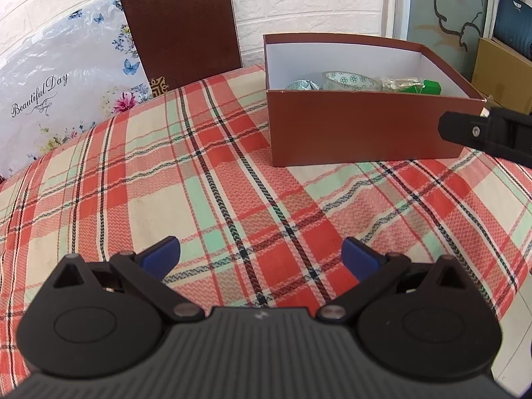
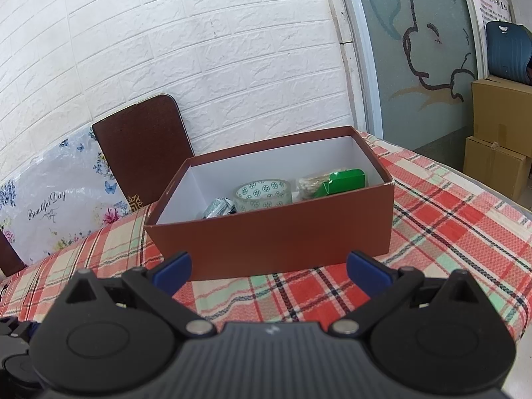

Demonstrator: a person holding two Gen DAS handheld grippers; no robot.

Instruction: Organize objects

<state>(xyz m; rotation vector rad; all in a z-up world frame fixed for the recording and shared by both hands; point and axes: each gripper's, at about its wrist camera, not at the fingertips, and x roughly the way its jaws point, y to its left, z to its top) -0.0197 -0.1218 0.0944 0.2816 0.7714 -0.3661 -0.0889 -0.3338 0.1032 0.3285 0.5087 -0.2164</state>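
Open brown box point(image 2: 272, 236) with small things inside stands on the plaid tablecloth point(image 1: 206, 179); both grippers are empty.

Inside the box, which has white inner walls, a roll of patterned tape point(image 2: 263, 194) stands in the middle, a crumpled silver wrapper point(image 2: 217, 208) lies just beside it toward the chair side, and a green packet point(image 2: 345, 179) with a clear bag of pale small pieces point(image 2: 309, 184) lies on the other side of the tape. The right gripper point(image 2: 269, 274) is in front of the box's near wall, its blue fingers point(image 2: 173, 272) spread wide and holding nothing. The left gripper point(image 1: 261, 256) is over the bare cloth, further from the box, its fingers also spread apart. Behind the box a dark brown chair back point(image 2: 143, 153) leans at the white brick wall point(image 2: 199, 50), and a flowered cushion point(image 1: 60, 93) is beside the chair. Cardboard cartons point(image 2: 498, 139) stand beyond the far end of the box.
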